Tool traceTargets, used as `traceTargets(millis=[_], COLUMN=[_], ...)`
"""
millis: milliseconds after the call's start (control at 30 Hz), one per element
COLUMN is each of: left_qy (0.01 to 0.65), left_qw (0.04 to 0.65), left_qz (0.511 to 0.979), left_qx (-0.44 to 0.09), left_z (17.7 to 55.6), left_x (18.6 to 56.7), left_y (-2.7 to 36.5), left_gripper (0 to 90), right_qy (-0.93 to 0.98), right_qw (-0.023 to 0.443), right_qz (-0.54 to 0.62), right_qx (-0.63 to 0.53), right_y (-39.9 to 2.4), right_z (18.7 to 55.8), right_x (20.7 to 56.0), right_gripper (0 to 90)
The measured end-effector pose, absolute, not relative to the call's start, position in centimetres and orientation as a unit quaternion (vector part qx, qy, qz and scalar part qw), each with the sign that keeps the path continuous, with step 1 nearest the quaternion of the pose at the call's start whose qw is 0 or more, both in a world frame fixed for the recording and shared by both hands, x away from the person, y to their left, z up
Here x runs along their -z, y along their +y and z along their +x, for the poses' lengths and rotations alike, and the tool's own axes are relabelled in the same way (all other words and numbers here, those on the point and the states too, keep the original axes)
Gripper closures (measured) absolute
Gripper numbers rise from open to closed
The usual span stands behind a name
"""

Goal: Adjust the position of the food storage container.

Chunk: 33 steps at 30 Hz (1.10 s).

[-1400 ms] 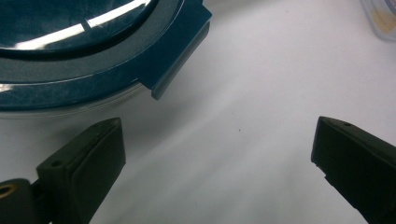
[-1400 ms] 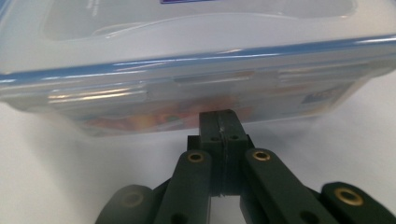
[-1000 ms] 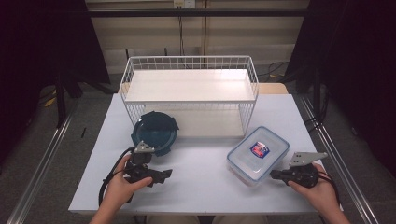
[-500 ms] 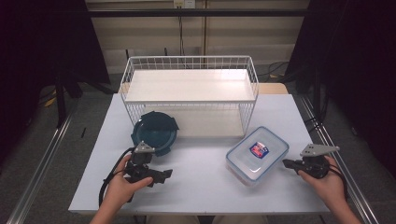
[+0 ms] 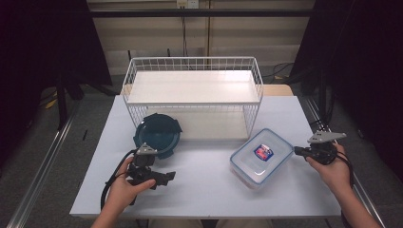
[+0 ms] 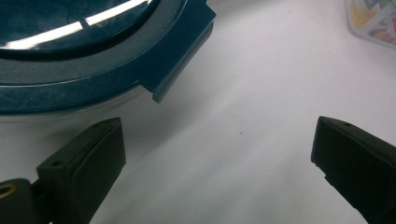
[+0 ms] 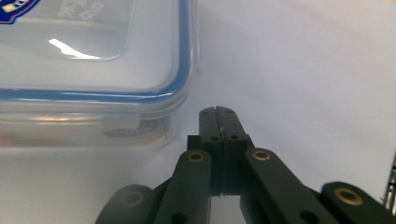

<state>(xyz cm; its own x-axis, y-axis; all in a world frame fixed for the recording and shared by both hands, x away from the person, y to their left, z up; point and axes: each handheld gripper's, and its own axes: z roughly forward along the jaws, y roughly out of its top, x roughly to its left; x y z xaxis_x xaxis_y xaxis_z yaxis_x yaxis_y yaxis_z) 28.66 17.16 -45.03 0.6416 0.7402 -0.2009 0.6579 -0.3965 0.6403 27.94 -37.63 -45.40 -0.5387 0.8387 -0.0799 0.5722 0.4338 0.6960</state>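
Resting on a white surface (image 5: 204, 190) in front of a white wire rack (image 5: 192, 95), two food containers lie well apart: a round dark-teal container (image 5: 158, 134) at the left, just before the rack's lower tier, and a clear rectangular container (image 5: 261, 157) with a blue-sealed lid and a small label at the right, set at a slant to the surface's front edge. Left hand-held gripper (image 5: 164, 178): held low over the surface near its front edge, just in front of the round container, jaws spread wide with nothing between them; in the left gripper view the round container (image 6: 93, 51) and one of its lid clips lie just beyond the left jaw, apart from it. Right hand-held gripper (image 5: 298, 151): held level just beside the right-hand end of the clear container, pointing at it, jaws clenched together and empty; in the right gripper view the closed tips (image 7: 218, 122) sit close to the rounded corner of the clear container (image 7: 93, 70), a narrow strip of bare surface showing between them. Each gripper's black cable trails back past the person's hand.
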Motion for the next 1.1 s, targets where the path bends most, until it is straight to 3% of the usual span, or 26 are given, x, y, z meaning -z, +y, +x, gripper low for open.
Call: traceTargets(millis=[367,733,1100], left_qy=[0.421,0.413,0.409], left_qw=[0.357,0.361,0.383], left_qz=[0.832,0.835,0.828], left_qx=[-0.056,-0.052,0.004], left_z=[28.5,28.0,27.7], left_x=[44.9,45.0,45.0], left_y=[17.0,16.1,14.6], left_gripper=[3.3,3.3,5.0], right_qy=[0.827,0.831,0.844], right_qw=[0.224,0.206,0.188], right_qz=[0.397,0.389,0.375], right_qx=[-0.329,-0.341,-0.335], right_y=[-36.8,-35.5,-32.8], right_z=[29.0,26.7,24.2], right_x=[45.6,45.6,45.6], right_gripper=[90.0,90.0,90.0])
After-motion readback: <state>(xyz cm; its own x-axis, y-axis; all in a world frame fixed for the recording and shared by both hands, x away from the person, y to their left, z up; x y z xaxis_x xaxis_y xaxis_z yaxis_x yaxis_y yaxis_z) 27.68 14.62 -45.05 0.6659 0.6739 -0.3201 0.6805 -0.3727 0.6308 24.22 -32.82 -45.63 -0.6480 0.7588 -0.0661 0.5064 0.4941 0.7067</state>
